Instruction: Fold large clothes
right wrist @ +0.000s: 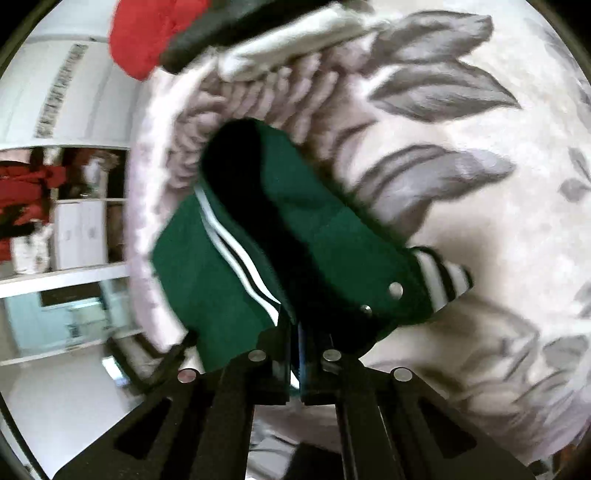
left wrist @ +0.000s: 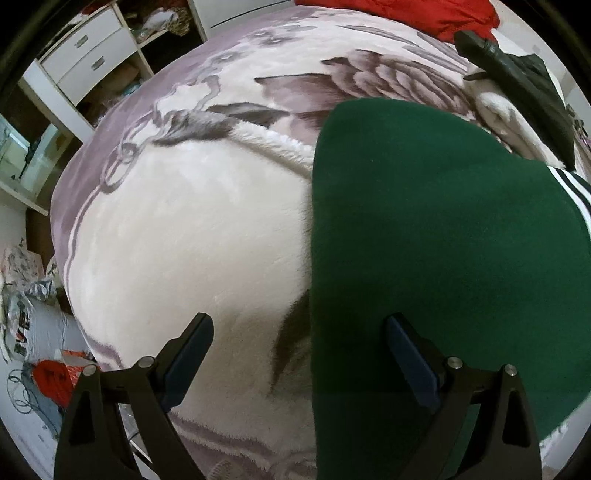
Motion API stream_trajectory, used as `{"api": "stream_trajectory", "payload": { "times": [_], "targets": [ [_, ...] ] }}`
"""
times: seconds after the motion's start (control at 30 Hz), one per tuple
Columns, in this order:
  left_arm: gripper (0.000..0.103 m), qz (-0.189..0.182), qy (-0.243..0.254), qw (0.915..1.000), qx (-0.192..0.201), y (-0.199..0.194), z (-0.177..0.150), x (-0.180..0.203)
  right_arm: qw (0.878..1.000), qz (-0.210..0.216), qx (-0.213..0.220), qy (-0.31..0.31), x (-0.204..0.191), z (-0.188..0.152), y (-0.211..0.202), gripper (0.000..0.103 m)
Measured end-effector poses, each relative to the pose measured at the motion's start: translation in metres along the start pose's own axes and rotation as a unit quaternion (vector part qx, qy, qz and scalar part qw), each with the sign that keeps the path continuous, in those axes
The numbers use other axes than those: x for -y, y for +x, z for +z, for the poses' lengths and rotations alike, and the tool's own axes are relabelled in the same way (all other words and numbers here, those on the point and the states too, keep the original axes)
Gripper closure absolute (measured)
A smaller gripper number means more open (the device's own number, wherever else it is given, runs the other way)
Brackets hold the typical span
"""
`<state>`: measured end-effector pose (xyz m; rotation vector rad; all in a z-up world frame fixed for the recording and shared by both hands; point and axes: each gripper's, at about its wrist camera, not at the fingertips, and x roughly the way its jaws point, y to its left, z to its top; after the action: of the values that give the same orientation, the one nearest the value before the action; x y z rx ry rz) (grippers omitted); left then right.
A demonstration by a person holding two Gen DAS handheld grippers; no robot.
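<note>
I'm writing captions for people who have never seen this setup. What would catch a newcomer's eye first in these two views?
First the dark green jacket with white stripes, spread on the right of a pale plush blanket printed with grey feathers. In the right wrist view the right gripper is shut on a fold of the jacket, lifting it off the blanket. The left gripper stands open above the jacket's edge, and a red garment lies at the bed's far end.

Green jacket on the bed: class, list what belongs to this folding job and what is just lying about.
Belongs to the job:
green jacket
right tongs, shut on it
left tongs, open

Lying about:
red garment
black garment
white drawers
</note>
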<state>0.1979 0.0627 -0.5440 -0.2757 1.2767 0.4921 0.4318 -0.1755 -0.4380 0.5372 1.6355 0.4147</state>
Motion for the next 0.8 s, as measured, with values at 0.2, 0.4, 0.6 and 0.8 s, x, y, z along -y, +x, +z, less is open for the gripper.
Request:
{"api": "stream_trajectory", "payload": {
  "times": [0.2,0.4,0.6,0.8],
  "targets": [
    [0.005,0.007,0.013,0.9998,-0.01,0.007,0.004,0.002,0.996,-0.068,-0.065,0.005,0.031,0.031,0.087,0.1],
    [0.005,0.008,-0.007,0.9999,0.001,-0.009,0.013,-0.005,0.997,0.01,-0.074,0.014,0.012,0.05,0.031,0.075],
    [0.005,0.013,-0.03,0.9993,0.018,-0.009,0.039,-0.01,0.994,0.091,-0.047,-0.045,-0.044,0.117,0.037,0.044],
    [0.005,0.02,-0.021,0.9991,0.03,-0.003,0.054,-0.008,0.994,0.077,-0.016,-0.072,-0.092,0.15,0.077,0.1]
  ]
}}
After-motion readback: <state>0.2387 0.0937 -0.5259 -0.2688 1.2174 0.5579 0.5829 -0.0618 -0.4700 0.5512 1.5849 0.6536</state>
